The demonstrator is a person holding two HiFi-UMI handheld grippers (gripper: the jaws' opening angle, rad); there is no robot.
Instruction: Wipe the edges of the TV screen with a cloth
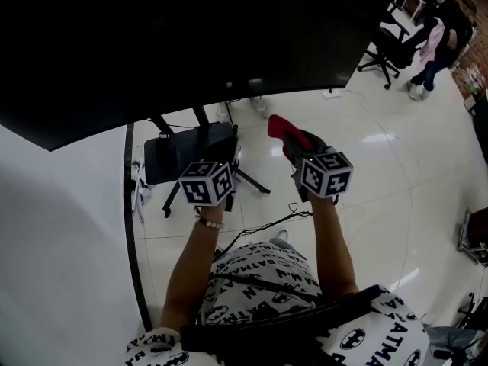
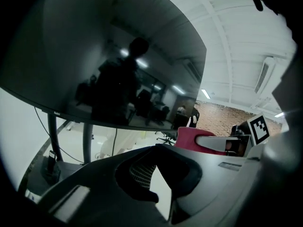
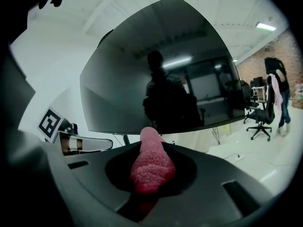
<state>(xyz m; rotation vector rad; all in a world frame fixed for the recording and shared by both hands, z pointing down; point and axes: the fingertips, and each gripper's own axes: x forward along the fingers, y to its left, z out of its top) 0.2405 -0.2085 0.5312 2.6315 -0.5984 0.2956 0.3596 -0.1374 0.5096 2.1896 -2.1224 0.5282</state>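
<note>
A person is holding 2 grippers just below the bottom edge of a dark TV [image 1: 191,36], which is standing on a black stand [image 1: 194,139] over a white floor [image 1: 396,174]. The right gripper [image 1: 301,145] is clamping its jaws on a red cloth [image 1: 284,130], and the cloth's rounded end is poking out past them toward the screen, near the edge but not touching it. In the right gripper view the cloth [image 3: 151,162] is filling the gap between the jaws. The left gripper [image 1: 225,155] is hovering beside it over the stand, its jaws standing only narrowly apart, with nothing between them and a sliver of floor showing through
</note>
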